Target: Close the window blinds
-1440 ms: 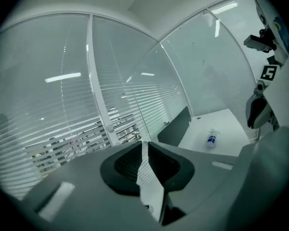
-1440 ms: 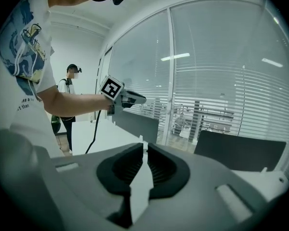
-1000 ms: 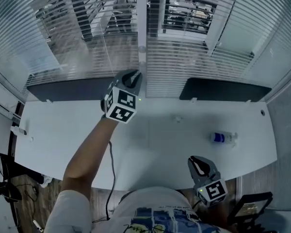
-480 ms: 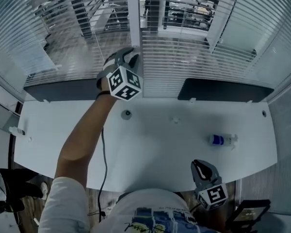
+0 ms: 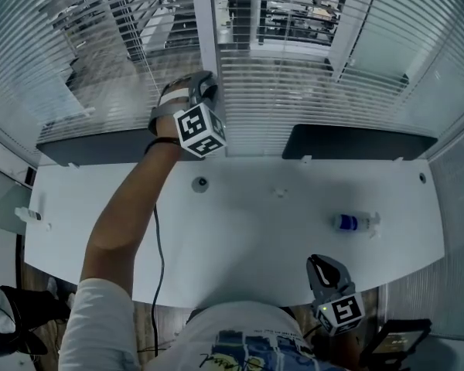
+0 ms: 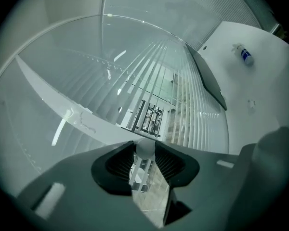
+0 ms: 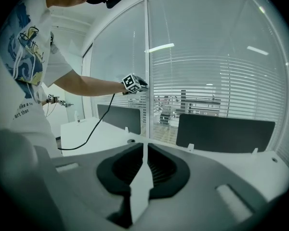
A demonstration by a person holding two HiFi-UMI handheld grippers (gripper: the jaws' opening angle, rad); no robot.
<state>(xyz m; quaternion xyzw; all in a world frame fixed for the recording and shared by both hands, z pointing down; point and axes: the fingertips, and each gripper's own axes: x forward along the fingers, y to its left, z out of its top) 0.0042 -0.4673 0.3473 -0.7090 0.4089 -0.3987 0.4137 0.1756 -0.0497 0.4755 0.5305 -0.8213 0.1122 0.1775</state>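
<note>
Left gripper (image 5: 204, 85), at 11 o'clock, is straddling the blind wand (image 6: 145, 150), its jaws just opening, probably for re-gripping. Right gripper (image 5: 322, 266), closed and empty, is idling at 5 o'clock.

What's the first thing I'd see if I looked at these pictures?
Big window blinds fill the top of the head view. The left claw reaches up to them; its jaws have just been opening, with a white rod between them. A small bottle lies on the white table, at the right.
</note>
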